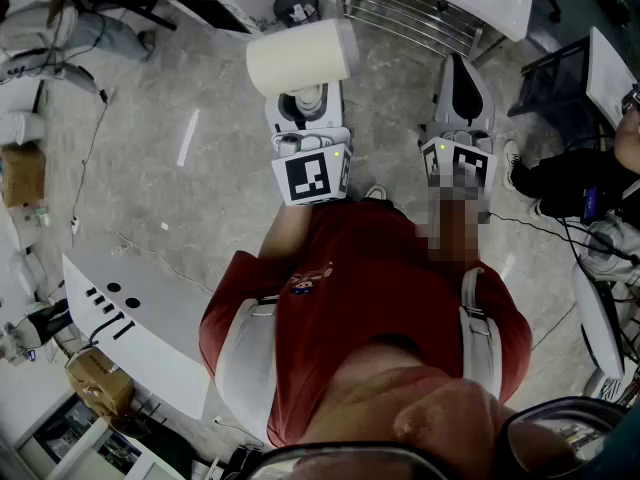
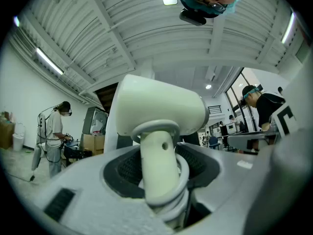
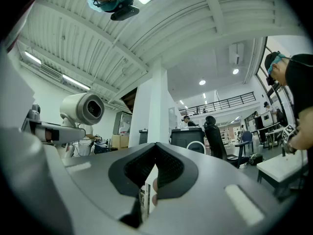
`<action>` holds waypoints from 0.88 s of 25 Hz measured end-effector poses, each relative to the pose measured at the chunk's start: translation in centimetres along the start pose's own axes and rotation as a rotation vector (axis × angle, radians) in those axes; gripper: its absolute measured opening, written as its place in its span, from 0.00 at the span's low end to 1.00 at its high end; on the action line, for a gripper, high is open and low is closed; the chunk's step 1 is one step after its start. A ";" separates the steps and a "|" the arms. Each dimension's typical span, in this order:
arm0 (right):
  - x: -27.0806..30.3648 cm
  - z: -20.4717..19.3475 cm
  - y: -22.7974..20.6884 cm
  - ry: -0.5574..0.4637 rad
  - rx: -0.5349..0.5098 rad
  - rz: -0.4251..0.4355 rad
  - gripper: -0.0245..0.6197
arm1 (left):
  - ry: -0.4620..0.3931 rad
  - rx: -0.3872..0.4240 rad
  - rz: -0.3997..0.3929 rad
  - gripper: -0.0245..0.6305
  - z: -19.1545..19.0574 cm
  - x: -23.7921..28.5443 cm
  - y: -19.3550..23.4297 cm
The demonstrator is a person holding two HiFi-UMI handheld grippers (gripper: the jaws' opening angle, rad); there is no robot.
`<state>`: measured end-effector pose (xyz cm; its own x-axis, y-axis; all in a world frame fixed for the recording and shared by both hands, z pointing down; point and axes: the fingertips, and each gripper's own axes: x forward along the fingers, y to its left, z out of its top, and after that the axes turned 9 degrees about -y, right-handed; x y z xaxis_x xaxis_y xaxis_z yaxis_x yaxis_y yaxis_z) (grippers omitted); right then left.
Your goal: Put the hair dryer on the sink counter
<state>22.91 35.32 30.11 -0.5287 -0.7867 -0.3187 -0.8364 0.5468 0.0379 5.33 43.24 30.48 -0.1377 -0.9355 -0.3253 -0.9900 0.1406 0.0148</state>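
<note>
The white hair dryer point(image 1: 300, 56) is held up in front of me with its barrel lying sideways over the floor. My left gripper point(image 1: 305, 103) is shut on its handle. In the left gripper view the handle point(image 2: 159, 165) stands upright between the two dark pads, with the cord coiled around it and the dryer's head point(image 2: 159, 109) above. My right gripper point(image 1: 462, 88) is beside it on the right, holding nothing. Its jaws meet at the tip in the right gripper view point(image 3: 155, 173). The dryer point(image 3: 83, 109) shows at that view's left. No sink counter is in view.
Below me is a grey marbled floor point(image 1: 190, 138) with a thin cable point(image 1: 90, 158). A white panel point(image 1: 130, 318) lies lower left, a metal rack point(image 1: 420, 13) at the top, and a cardboard box point(image 1: 22, 173) at the left. A seated person point(image 1: 600, 178) is at the right edge.
</note>
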 end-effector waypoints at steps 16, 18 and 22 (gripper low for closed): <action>-3.8 1.8 1.3 -0.002 0.007 -0.043 0.04 | -0.032 -0.034 -0.040 0.33 2.9 -2.5 -0.8; -3.9 1.7 0.5 -0.011 0.019 -0.052 0.04 | -0.025 -0.035 -0.047 0.33 2.4 -2.0 -1.5; -5.0 1.0 -2.4 -0.023 0.056 -0.075 0.04 | -0.025 -0.034 -0.050 0.33 1.3 -1.5 -4.0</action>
<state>27.73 38.20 30.70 -0.4611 -0.8194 -0.3405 -0.8636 0.5026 -0.0399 9.58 44.46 29.72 -0.0876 -0.9326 -0.3501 -0.9962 0.0824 0.0298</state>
